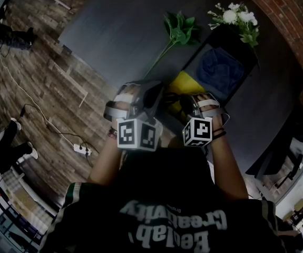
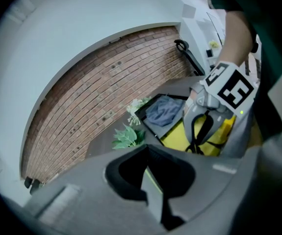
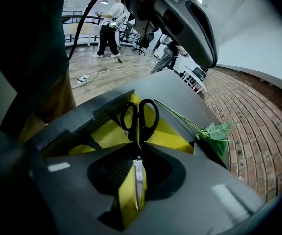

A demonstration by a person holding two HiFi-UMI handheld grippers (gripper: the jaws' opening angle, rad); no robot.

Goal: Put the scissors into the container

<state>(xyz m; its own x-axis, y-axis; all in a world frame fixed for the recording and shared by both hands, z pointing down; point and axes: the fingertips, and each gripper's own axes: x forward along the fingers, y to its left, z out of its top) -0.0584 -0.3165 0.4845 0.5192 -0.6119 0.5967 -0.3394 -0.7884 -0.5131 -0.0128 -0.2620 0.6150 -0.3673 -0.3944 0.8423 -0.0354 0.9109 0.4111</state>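
The scissors (image 3: 138, 177), black-handled with steel blades, hang blade-up between the jaws of my right gripper (image 3: 133, 180). The jaws stand a little apart, with yellow showing beside the blade. The handles point down at the yellow compartment (image 3: 167, 133) of the black container (image 1: 193, 62). In the left gripper view the scissors (image 2: 195, 136) dangle under the right gripper (image 2: 207, 114), over the yellow section. My left gripper (image 2: 155, 190) hovers beside it, shut and empty. In the head view the left gripper (image 1: 143, 96) and the right gripper (image 1: 193, 107) sit side by side over the container's near end.
A blue cloth (image 1: 220, 70) fills the container's far compartment. A green leafy stem (image 1: 178, 33) lies on the grey table (image 1: 114, 30), and white flowers (image 1: 238, 17) lie by the container's far corner. A power strip (image 1: 81, 149) is on the wooden floor at the left.
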